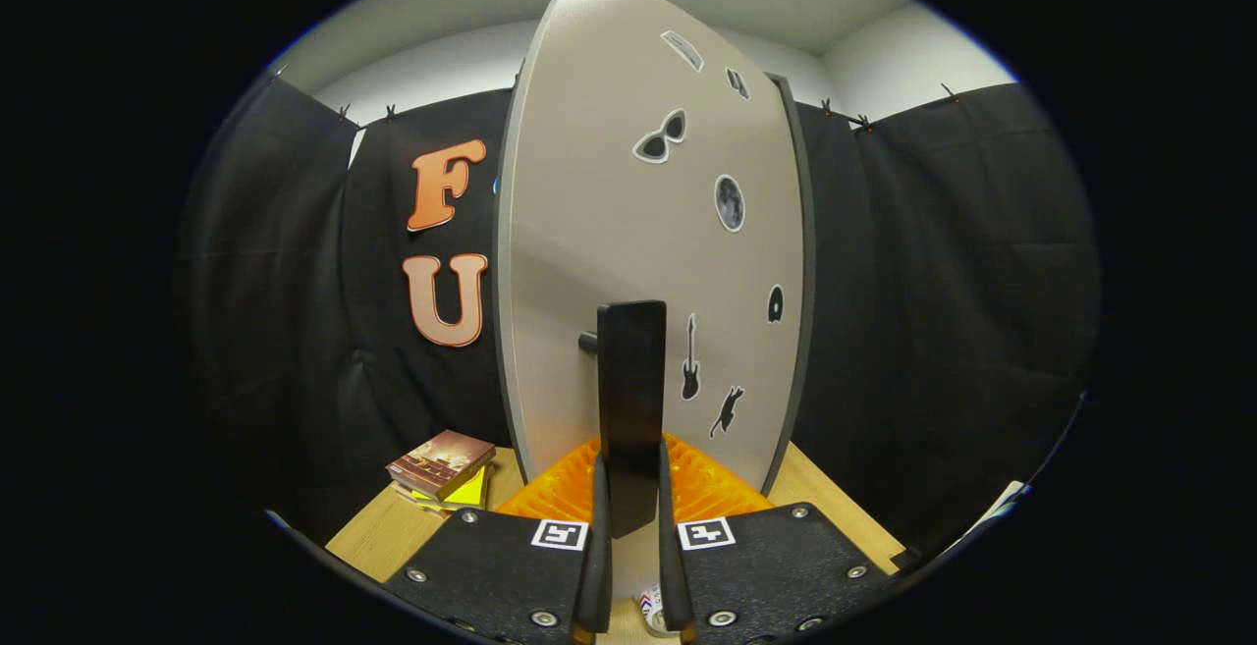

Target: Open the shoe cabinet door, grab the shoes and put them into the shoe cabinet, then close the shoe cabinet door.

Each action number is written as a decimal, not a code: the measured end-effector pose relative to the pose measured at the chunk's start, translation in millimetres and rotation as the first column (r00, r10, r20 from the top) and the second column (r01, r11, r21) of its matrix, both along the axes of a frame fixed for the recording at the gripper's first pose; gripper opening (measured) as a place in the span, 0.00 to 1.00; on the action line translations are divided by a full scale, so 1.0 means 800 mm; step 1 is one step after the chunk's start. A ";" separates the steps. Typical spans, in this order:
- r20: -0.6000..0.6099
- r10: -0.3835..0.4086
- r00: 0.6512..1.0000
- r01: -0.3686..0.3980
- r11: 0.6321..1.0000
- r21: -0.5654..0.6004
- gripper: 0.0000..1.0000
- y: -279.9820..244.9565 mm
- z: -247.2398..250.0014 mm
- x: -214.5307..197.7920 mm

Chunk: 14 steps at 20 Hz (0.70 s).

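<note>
The shoe cabinet's pale grey door (628, 233) stands tall right ahead, swung partly out, its face dotted with black stickers. A flat black handle (631, 400) stands off the door on a short peg. My gripper (628, 517) is shut on that handle, one finger pressing each side of its lower end. Behind the door's right edge a dark strip of the cabinet body (807, 262) shows. Below the handle, between my fingers, a small bit of a white and red object (650, 606) peeks out; I cannot tell what it is.
An orange ribbed tray (560, 488) lies on the wooden tabletop (393, 537) at the door's foot. A small stack of books (442, 468) rests left of the door. Black cloth walls close in on both sides.
</note>
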State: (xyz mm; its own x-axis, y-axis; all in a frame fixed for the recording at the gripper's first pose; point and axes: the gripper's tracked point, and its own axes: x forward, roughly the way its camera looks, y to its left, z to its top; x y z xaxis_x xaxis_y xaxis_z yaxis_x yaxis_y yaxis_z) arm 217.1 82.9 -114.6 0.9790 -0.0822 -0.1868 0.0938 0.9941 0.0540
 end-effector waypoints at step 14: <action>0.018 0.044 0.999 -0.045 0.998 0.032 0.19 -0.014 0.001 -0.012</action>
State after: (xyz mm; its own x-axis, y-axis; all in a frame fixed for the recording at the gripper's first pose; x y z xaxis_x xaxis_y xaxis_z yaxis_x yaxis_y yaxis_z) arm 207.1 71.4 -113.8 0.9846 -0.0326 -0.1720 0.0483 0.9950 0.0879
